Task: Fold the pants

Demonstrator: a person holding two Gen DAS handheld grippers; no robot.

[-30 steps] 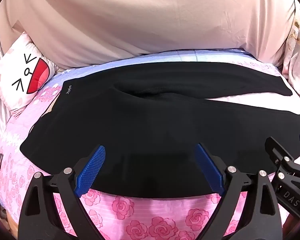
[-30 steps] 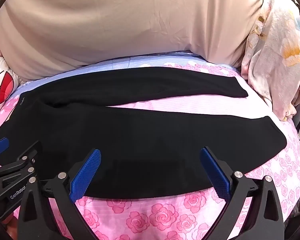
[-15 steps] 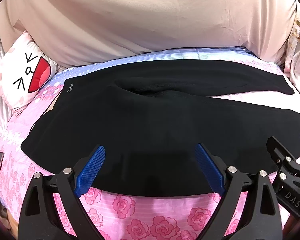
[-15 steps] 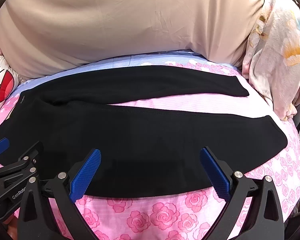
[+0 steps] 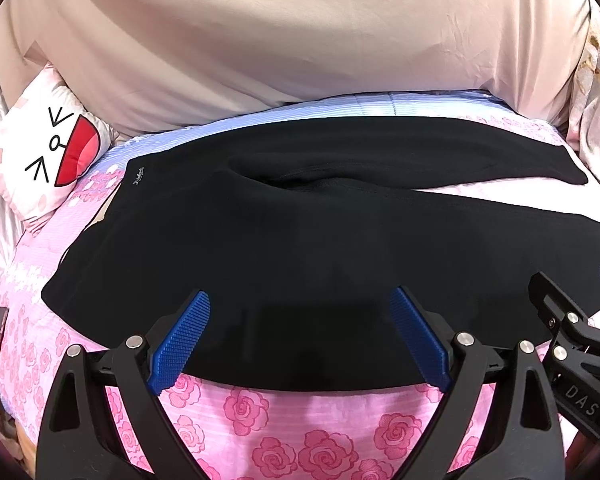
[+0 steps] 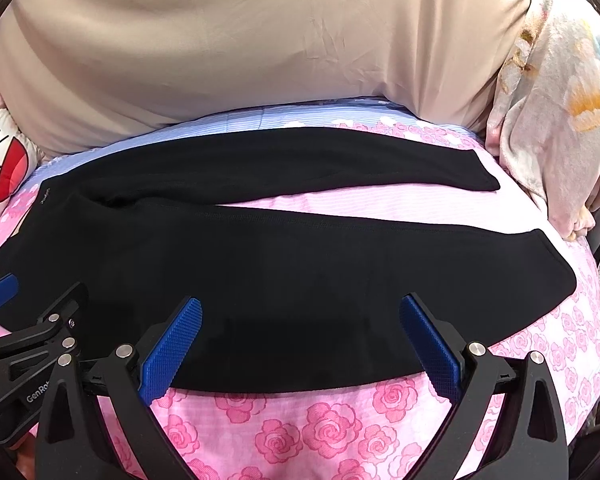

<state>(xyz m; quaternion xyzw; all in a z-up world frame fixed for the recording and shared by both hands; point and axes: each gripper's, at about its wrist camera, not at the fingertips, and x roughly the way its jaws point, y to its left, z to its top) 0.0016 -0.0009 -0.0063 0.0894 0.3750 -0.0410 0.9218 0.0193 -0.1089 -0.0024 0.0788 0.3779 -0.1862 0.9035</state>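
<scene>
presumably for a first fold, the black pants (image 5: 300, 240) are spread flat across the bed (image 5: 260, 420), legs splayed rightward. both the left gripper (image 5: 300, 332) and right gripper (image 6: 300, 336) are held with jaws apart, empty, above the near hem.

We see black pants (image 6: 284, 264) spread flat on a pink rose-print sheet (image 6: 300, 432), waistband to the left, the two legs running right with a strip of sheet between them. The right gripper (image 6: 300, 344) stands with its blue pads (image 6: 172, 348) spread wide over the near hem edge, nothing between them. The left gripper (image 6: 4, 320) enters at lower left; its grip state cannot be judged. Behind lie a beige pillow (image 6: 260, 40), a floral blanket (image 6: 556, 112) at right and a cartoon cushion (image 6: 0, 164) at left.
</scene>
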